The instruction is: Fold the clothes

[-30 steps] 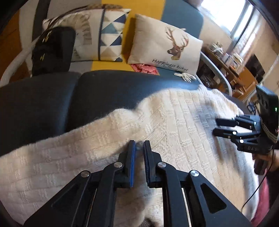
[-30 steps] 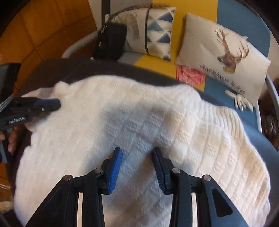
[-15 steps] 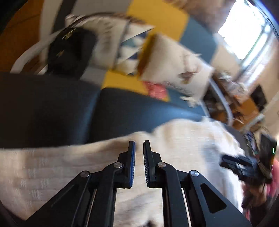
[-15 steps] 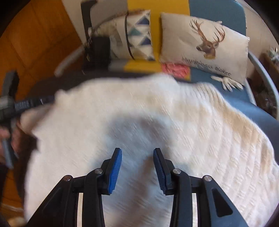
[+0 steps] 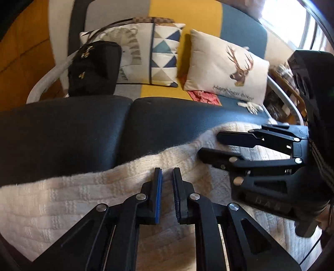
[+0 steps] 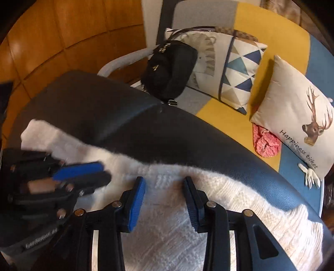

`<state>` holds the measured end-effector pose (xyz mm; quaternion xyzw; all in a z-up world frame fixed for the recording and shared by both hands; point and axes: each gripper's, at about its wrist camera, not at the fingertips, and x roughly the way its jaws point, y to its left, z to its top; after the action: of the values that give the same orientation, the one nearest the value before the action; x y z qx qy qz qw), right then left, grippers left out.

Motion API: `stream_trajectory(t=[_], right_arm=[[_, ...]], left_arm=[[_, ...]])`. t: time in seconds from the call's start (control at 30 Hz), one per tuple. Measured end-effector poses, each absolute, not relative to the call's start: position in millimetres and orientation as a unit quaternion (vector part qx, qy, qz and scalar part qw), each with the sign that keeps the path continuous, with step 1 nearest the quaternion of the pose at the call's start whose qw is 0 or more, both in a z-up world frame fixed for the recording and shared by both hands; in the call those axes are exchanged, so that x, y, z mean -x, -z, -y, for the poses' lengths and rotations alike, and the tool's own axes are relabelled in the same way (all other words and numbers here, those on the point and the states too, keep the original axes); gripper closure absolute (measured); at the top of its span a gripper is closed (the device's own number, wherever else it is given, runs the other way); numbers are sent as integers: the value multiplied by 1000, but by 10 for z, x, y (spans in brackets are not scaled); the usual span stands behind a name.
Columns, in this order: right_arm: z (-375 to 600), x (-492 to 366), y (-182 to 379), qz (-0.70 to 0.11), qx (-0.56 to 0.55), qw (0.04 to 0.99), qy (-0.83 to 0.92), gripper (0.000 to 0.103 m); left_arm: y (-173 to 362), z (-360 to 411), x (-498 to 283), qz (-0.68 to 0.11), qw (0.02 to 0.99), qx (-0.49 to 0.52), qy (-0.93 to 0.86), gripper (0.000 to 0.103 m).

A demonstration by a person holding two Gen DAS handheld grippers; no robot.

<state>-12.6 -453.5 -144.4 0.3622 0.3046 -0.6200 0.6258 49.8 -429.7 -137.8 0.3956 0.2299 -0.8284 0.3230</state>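
Both grippers — left gripper (image 5: 167,175), right gripper (image 6: 163,183) — black, silver-screwed, blue-padded.

The sweater (image 5: 87,200) lies spread on the near padded surface (image 5: 62,135), its far edge short of that surface's far side. Both tools hang over the sweater, the right tool (image 5: 208,143) just right of the left tool (image 5: 167,173). Behind the padded surface stands a sofa (image 5: 200,18), carrying a handbag (image 5: 94,68) at left, a triangle-patterned cushion (image 5: 158,54) in the middle and a deer cushion (image 5: 225,66) at right.
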Motion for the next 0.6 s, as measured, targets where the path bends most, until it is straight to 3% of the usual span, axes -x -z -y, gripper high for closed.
stream_trajectory(t=[0.3,0.43,0.6], right_arm=[[4245,402,1475,-302,-383,579,653,66],[4022,586,1454,-254,-407,582,657,66],[3105,887,1199,-161,-449,562,676,64]], left_arm=[[1379,4292,-477,-236,348,-395,817,90],[1233,4214,-535,-259,343,-381,818,90],[957,3560,-469,-216,266,-360,868,90]])
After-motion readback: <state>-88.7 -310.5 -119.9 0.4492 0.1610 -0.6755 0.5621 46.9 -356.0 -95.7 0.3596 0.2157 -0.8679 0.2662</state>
